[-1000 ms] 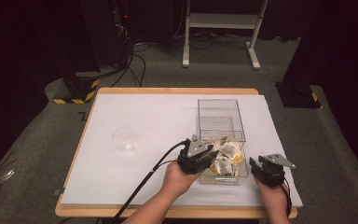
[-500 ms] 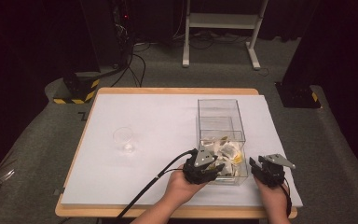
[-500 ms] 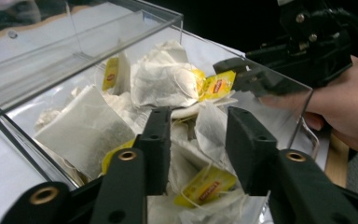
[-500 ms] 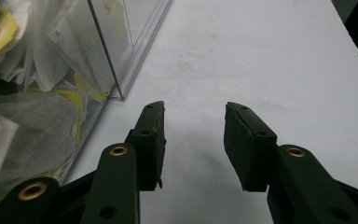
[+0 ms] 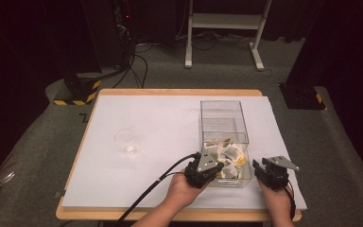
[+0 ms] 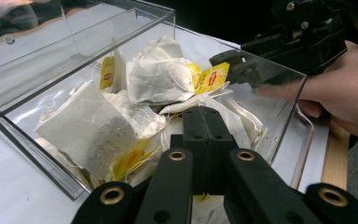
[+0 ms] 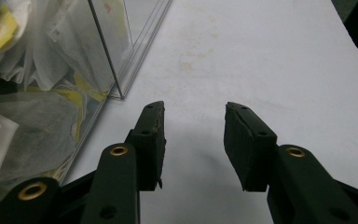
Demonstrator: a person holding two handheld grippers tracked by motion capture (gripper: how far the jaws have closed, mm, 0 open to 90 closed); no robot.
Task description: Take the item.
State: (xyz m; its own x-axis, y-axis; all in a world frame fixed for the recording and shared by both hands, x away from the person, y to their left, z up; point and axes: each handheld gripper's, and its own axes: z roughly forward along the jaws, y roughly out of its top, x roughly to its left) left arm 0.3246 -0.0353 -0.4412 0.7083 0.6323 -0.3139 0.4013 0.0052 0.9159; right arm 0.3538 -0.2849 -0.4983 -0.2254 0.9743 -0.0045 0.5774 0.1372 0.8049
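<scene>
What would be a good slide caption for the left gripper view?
Left gripper, jaws just closed together, dips into a clear box of tea bags.

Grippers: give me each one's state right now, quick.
Left gripper: jaws have just closed together, down among the white paper tea bags in the clear plastic box; whether it pinches one cannot be told.
Right gripper: open, empty.
</scene>
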